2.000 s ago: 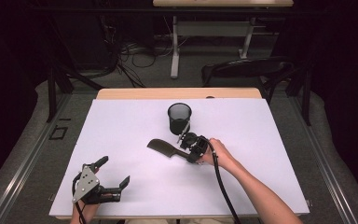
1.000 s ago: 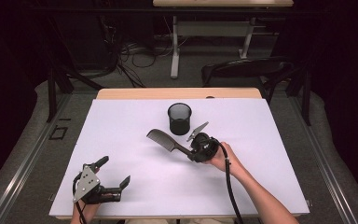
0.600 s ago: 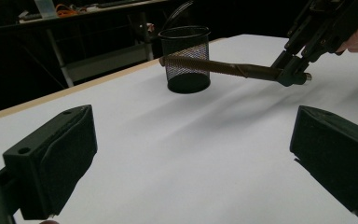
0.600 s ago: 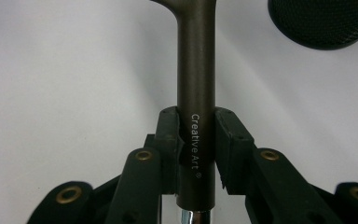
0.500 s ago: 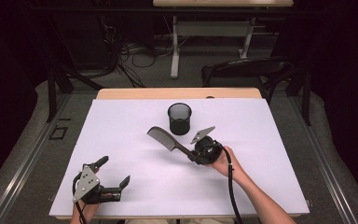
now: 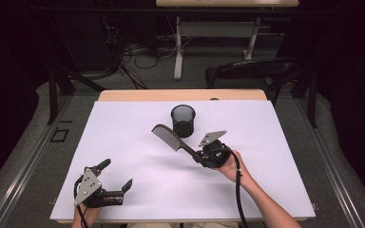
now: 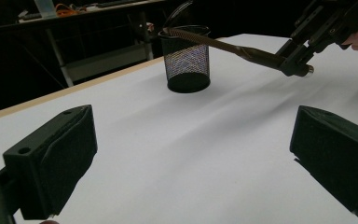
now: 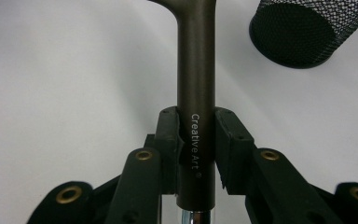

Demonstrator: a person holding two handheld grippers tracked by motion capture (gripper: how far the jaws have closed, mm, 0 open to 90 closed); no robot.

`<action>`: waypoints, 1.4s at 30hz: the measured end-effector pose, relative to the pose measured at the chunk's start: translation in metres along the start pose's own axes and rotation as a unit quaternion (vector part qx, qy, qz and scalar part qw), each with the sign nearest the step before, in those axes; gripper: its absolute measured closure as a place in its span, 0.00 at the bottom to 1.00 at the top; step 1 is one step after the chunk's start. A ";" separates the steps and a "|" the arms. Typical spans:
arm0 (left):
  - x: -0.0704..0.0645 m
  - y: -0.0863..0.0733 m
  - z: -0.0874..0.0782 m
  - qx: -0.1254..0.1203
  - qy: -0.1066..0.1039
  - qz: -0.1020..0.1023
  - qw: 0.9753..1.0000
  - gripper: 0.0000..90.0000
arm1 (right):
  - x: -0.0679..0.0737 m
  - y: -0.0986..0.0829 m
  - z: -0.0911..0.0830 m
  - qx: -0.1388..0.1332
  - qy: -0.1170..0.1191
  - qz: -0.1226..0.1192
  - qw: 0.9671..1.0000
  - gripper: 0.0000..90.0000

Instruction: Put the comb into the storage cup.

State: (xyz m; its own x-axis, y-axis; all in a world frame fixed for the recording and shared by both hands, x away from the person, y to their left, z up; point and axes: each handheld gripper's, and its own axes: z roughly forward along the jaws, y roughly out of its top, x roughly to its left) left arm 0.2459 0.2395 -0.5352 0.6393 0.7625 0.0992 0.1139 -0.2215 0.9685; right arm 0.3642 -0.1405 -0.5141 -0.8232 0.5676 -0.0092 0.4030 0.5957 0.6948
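Observation:
A dark brown comb (image 6: 168, 137) is held above the white table, its toothed end pointing up and left toward the black mesh cup (image 6: 183, 120). My right gripper (image 6: 200, 156) is shut on the comb's round handle (image 8: 195, 93), which bears the words "Creative Art". The mesh cup (image 8: 307, 28) stands upright just right of the comb in the right gripper view. From the left gripper view, the comb (image 7: 228, 45) crosses in front of the cup's (image 7: 185, 58) rim. My left gripper (image 6: 116, 183) rests near the table's front left, open with nothing between its pads (image 7: 56, 161).
A white sheet covers the table (image 6: 123, 137), with a wooden strip along the far edge. A dark chair (image 6: 252, 71) stands behind the table, with desk legs and cables on the floor beyond.
My right gripper has drawn back toward the person and to the right, lifting the comb and tipping its toothed end upward. The left gripper has stayed in place.

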 end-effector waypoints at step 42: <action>0.000 0.000 -0.001 -0.001 0.004 0.002 1.000 0.01 | 0.000 0.004 -0.026 -0.118 -0.048 0.009 0.992 0.81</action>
State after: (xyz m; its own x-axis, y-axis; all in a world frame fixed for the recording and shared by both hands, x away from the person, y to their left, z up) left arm 0.2450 0.2399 -0.5346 0.6342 0.7662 0.1040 0.1096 -0.2223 0.9688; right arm 0.3557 -0.1531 -0.4926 -0.7700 0.6355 -0.0563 0.3029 0.4419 0.8444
